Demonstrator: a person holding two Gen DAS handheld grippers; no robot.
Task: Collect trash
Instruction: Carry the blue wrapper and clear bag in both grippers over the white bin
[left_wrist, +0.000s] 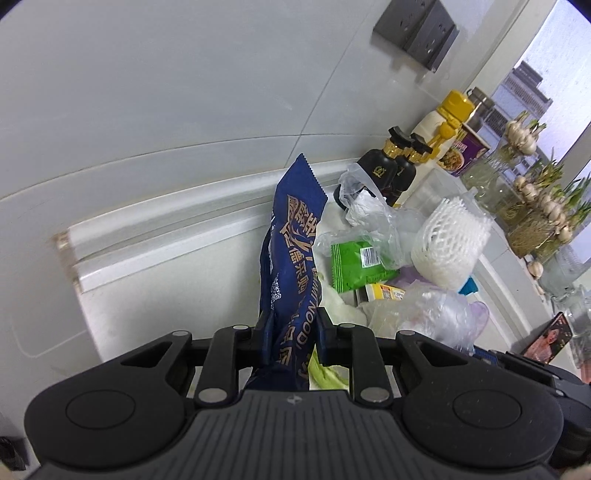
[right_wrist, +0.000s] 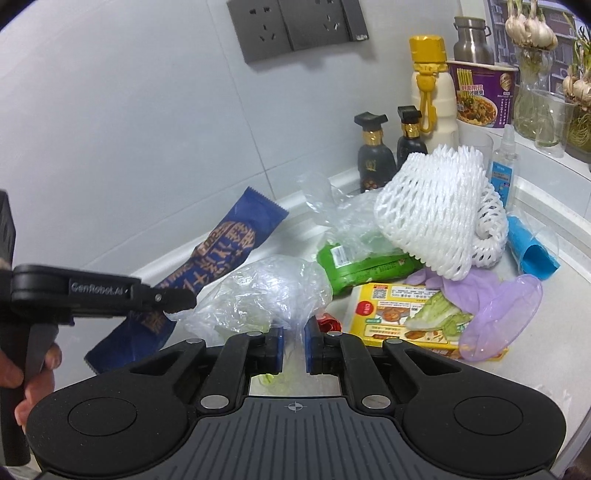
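My left gripper is shut on a dark blue noodle wrapper and holds it lifted off the counter. In the right wrist view the left gripper comes in from the left, gripping the same wrapper. My right gripper is shut on a crumpled clear plastic bag. A pile of trash lies behind: a green packet, white foam fruit netting, a yellow food box, a purple glove and a blue roll.
Two dark sauce bottles, a cream bottle with a yellow cap, an instant noodle cup, a spray bottle and jars of sprouting garlic stand along the wall and sill. Wall sockets sit above.
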